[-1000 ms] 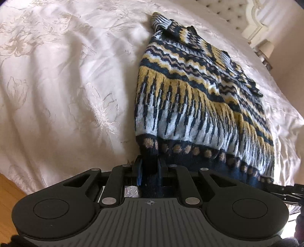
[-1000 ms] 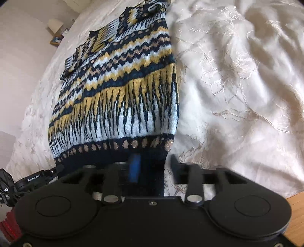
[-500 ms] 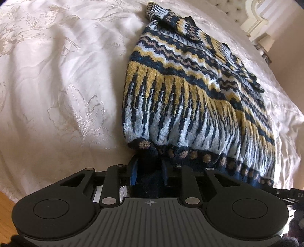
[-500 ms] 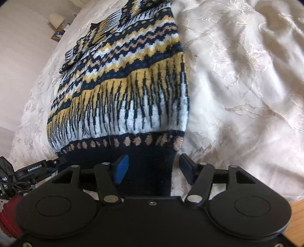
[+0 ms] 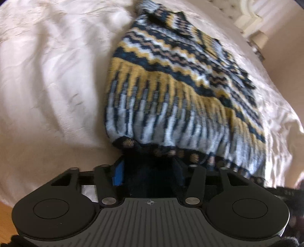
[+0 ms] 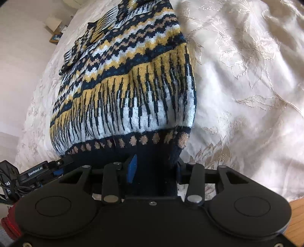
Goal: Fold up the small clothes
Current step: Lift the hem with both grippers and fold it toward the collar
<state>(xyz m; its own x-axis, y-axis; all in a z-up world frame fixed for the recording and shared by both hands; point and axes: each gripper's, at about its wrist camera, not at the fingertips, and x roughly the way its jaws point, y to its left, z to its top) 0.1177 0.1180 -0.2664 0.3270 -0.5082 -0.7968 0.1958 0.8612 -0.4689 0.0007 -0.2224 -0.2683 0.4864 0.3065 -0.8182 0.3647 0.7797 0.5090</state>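
A patterned knit sweater (image 5: 171,91), banded in navy, mustard yellow, pale blue and tan, lies stretched out on a cream bedspread (image 5: 53,79) embroidered with flowers, its dark ribbed hem nearest the cameras and its far end running up toward the headboard (image 5: 250,17). In the left wrist view, bare bedspread fills the left side, and a strip of wooden floor (image 5: 4,210) shows at the lower left corner. The left gripper (image 5: 150,171) has the left corner of the navy hem bunched between its two fingers; the blue pad (image 5: 118,174) presses against the fabric on one side and the other finger on the opposite side, and its jaws are closing on that fold. To the right of the sweater, past the bed's edge, a small bedside table (image 5: 260,40) stands by the wall. In the right wrist view, the left gripper's body and cables (image 6: 36,172) show at the far left, at the hem's other corner. The right gripper (image 6: 155,167) straddles the right corner of the hem; dark ribbing fills the gap between its blue pad (image 6: 132,167) and the opposite finger, and the jaws are closing on it, both sides touching the cloth. Right of it lies more bedspread, then floor at the lower corner.
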